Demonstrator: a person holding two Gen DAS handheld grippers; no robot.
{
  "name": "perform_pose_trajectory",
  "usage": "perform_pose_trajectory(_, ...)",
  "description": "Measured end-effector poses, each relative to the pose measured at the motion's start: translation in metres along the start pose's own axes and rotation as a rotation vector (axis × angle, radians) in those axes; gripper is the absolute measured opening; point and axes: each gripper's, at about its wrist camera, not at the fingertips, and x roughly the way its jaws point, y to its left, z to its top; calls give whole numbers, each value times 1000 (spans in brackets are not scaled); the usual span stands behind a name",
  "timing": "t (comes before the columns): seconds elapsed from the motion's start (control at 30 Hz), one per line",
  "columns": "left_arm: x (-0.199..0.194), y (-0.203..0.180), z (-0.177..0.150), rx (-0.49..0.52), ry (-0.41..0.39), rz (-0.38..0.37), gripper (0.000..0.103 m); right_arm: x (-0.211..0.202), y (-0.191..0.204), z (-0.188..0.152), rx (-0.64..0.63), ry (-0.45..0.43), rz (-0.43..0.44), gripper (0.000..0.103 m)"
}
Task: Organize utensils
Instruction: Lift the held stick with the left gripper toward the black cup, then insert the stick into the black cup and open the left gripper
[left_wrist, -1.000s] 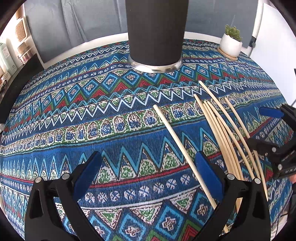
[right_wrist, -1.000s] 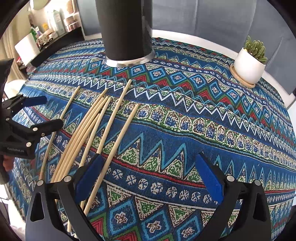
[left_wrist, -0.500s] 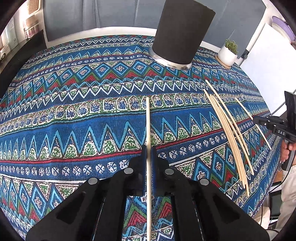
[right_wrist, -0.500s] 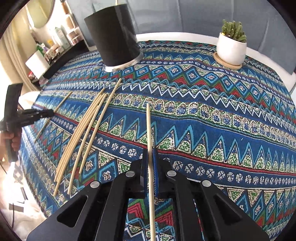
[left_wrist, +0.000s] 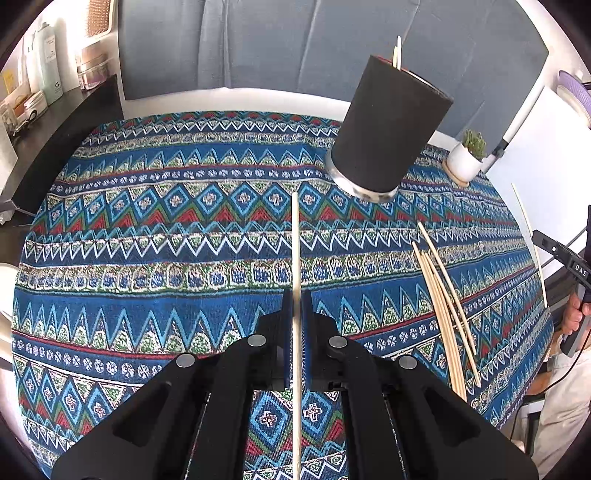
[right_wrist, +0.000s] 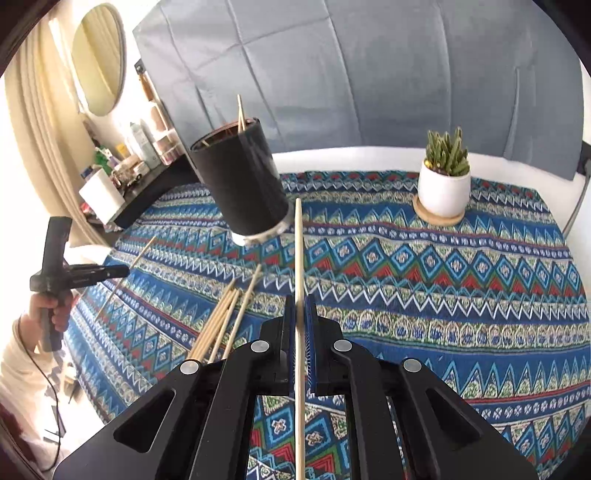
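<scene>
I see a table covered by a blue patterned tablecloth (left_wrist: 155, 236) with zigzag and diamond bands. My left gripper (left_wrist: 294, 306) is clamped on a single wooden chopstick (left_wrist: 294, 243), which runs straight ahead between the blue pads, its far end pointing across the cloth. My right gripper (right_wrist: 300, 314) is likewise clamped on a chopstick of its own (right_wrist: 299, 251), whose tip points toward the base of a tall black cylindrical holder (right_wrist: 240, 177). That holder stands on the cloth with a silver rim at its base, and a couple of chopstick tips stick up out of its open top. A loose bundle of chopsticks (left_wrist: 443, 295) lies on the cloth, to the right in the left wrist view and to the left in the right wrist view, between the two grippers. A small succulent in a white pot (right_wrist: 444, 184) sits on a wooden coaster at the far edge of the table. Behind the table is a grey padded backrest (right_wrist: 351, 74).
</scene>
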Motion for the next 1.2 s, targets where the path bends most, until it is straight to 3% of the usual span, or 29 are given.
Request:
perform_pose_trajectory(0.2,-20,1,32,8,-51,10,5,-3,14,35,-35,-61,53,5)
perform_pose_trajectory(0.67,-39,-21,129,65,-151,-90,5,1,24,114,-24,-174,165,5)
perform_pose_trajectory(1.2,-23,-37,199,115,-246,-200,5,65,40,179,7,-312,336,5)
